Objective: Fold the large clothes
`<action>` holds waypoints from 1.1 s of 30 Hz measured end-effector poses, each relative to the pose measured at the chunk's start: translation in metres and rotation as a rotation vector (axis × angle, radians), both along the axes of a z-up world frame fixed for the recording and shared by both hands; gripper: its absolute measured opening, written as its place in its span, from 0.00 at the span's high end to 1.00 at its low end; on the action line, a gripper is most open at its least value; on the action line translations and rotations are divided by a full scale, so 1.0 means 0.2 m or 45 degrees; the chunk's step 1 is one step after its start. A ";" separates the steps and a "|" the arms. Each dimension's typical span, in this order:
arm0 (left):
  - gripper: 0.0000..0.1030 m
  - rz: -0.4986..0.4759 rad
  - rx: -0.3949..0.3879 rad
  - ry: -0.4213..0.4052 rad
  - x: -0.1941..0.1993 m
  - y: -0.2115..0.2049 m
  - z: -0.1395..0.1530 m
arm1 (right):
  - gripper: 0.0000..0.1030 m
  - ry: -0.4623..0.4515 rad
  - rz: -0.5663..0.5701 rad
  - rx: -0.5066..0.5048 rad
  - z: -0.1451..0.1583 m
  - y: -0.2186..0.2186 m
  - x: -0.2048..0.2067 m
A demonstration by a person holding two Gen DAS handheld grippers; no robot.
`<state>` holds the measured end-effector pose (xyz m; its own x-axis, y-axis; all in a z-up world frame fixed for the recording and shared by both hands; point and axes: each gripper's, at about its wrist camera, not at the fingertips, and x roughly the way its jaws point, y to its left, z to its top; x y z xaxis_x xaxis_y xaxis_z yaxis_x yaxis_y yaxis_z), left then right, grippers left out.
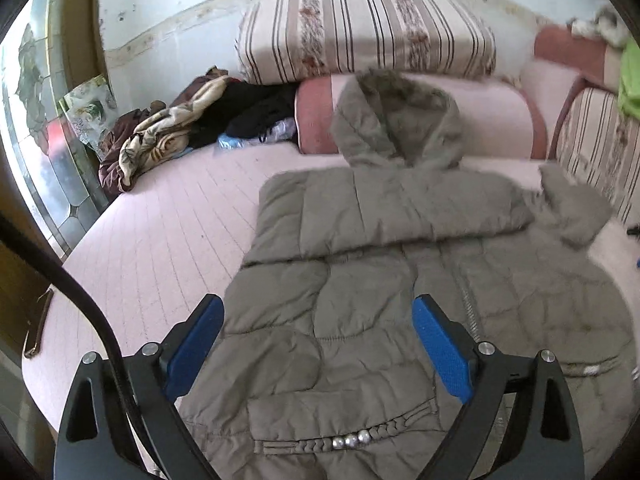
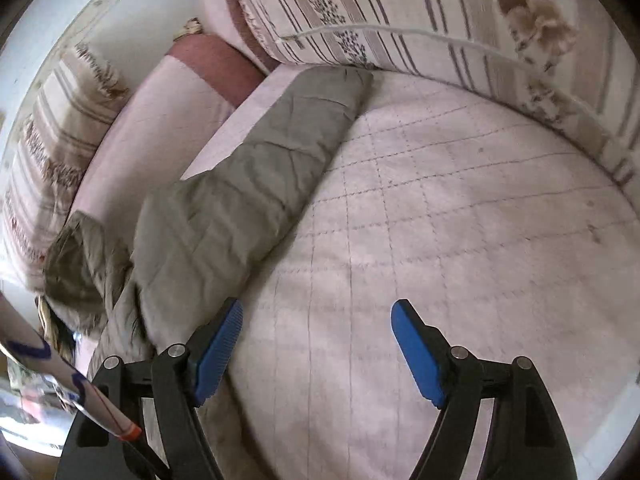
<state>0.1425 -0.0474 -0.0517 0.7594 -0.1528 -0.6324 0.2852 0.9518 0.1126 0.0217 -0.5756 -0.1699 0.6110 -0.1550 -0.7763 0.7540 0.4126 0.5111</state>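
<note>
A grey-green padded hooded jacket (image 1: 360,300) lies face up on the pink quilted mattress (image 1: 160,240), its fur-trimmed hood (image 1: 400,120) resting against a pink bolster. One sleeve is folded across its chest. My left gripper (image 1: 318,312) hovers open above the jacket's lower front, nothing between its blue pads. In the right wrist view the jacket's other sleeve (image 2: 260,168) stretches straight out over the mattress (image 2: 460,220). My right gripper (image 2: 316,320) stands open above the bare mattress just beside that sleeve, its left fingertip near the sleeve's upper part.
Striped floral cushions (image 1: 360,28) and a pink bolster (image 1: 500,120) line the far side. A heap of brown, beige and dark clothes (image 1: 192,120) sits at the back left by a window. More striped cushions (image 2: 440,20) border the mattress on the right.
</note>
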 end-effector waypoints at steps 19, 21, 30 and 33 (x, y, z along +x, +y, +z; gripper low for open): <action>0.00 -0.046 0.051 0.315 0.25 -0.16 -0.49 | 0.37 0.033 -0.133 -0.091 -0.16 -0.60 0.52; 0.00 -0.047 0.060 0.311 0.25 -0.17 -0.49 | 0.73 0.051 -0.152 -0.077 -0.16 -0.63 0.53; 0.00 -0.047 0.041 0.325 0.26 -0.15 -0.49 | 0.93 0.037 -0.132 -0.241 0.26 -0.52 0.46; 0.00 -0.045 0.039 0.317 0.26 -0.15 -0.48 | 0.93 0.010 -0.097 -0.341 0.50 -0.38 0.45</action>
